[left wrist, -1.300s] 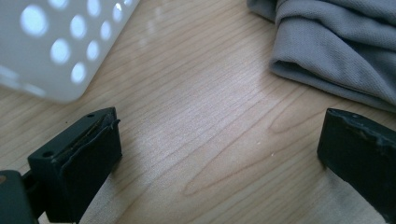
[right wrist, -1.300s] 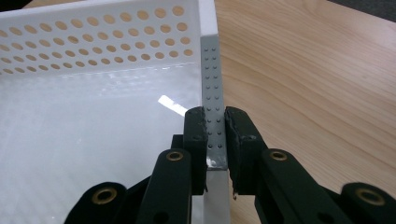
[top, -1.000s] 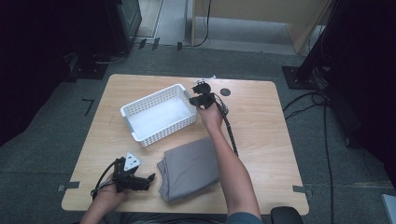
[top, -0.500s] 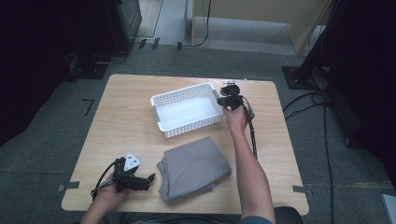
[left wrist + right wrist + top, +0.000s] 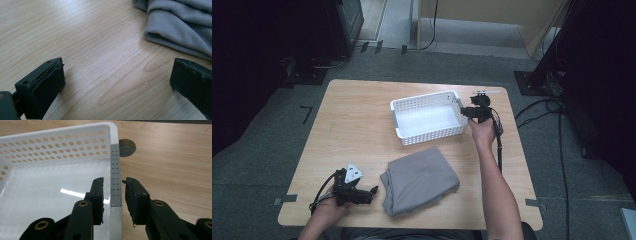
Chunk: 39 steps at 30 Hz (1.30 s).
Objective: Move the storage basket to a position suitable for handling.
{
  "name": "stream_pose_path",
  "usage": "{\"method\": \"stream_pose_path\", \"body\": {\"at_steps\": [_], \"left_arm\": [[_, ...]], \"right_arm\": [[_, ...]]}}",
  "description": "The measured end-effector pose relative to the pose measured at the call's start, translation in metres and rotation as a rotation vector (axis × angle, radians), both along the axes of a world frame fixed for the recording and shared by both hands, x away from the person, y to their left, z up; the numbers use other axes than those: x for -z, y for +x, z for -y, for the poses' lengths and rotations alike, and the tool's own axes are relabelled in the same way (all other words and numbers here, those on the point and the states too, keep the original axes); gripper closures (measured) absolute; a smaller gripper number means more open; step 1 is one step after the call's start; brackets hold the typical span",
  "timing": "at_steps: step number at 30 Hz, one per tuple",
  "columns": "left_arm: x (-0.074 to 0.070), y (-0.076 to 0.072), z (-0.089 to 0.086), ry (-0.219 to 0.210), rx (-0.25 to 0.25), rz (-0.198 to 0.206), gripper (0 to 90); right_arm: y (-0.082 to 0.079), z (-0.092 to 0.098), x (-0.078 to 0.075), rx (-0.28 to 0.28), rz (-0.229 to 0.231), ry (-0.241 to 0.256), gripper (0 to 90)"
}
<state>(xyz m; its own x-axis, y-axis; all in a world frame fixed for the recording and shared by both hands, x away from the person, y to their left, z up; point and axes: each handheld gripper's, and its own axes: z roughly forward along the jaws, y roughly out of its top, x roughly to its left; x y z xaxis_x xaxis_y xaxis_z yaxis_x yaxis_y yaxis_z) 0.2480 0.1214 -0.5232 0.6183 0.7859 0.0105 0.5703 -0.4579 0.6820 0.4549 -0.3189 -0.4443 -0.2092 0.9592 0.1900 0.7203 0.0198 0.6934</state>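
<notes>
A white perforated plastic basket point(image 5: 427, 97) sits right of the table's middle, with nothing inside it. My right gripper point(image 5: 469, 113) is at its right end. In the right gripper view the jaws of the right gripper point(image 5: 113, 180) straddle the basket's rim point(image 5: 115, 157), one inside and one outside, with a thin gap on each side. A folded grey cloth point(image 5: 419, 180) lies near the front edge. Just left of the cloth, my left gripper point(image 5: 362, 194) rests low on the table. In its own view the left gripper point(image 5: 117, 82) is open wide over bare wood, with the cloth point(image 5: 180, 22) ahead to the right.
The wooden table point(image 5: 352, 125) has bare room on its left half. A round grey cable-hole cap point(image 5: 127, 147) is set in the tabletop just beyond the basket's corner. The right gripper's cable point(image 5: 499, 145) runs back along the forearm. Dark equipment and cables stand on the floor around the table.
The basket has slid from the table's middle-left to the right, carried by my right gripper on its rim, and has turned a little. The left gripper and the cloth have stayed put.
</notes>
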Motion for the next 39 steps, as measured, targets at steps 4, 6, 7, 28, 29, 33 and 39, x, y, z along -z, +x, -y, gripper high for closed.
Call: {"method": "stream_pose_path", "body": {"at_steps": [4, 6, 7, 28, 29, 33, 39], "left_arm": [[0.0, 0.0, 0.0, 0.001, 0.001, 0.0, 0.0], [0.0, 0.0, 0.0, 0.001, 0.0, 0.0, 0.0], [0.0, 0.0, 0.0, 0.001, 0.001, 0.0, 0.0], [0.0, 0.0, 0.0, 0.001, 0.001, 0.0, 0.0], [0.0, 0.0, 0.0, 0.0, 0.0, 0.0, 0.0], [0.0, 0.0, 0.0, 0.001, 0.001, 0.0, 0.0], [0.0, 0.0, 0.0, 0.001, 0.0, 0.0, 0.0]], "right_arm": [[-0.014, 0.002, -0.011, -0.027, 0.022, 0.005, 69.5], [-0.024, 0.002, -0.016, -0.039, 0.044, 0.017, 70.1], [-0.028, 0.001, -0.018, -0.046, 0.047, 0.022, 70.8], [-0.1, -0.086, 0.016, -0.355, 0.053, 0.066, 87.4], [-0.1, -0.091, 0.019, -0.362, 0.045, 0.071, 88.1], [-0.094, -0.108, 0.03, -0.393, 0.029, 0.063, 87.8], [-0.082, -0.136, 0.043, -0.425, 0.006, 0.045, 85.6]]}}
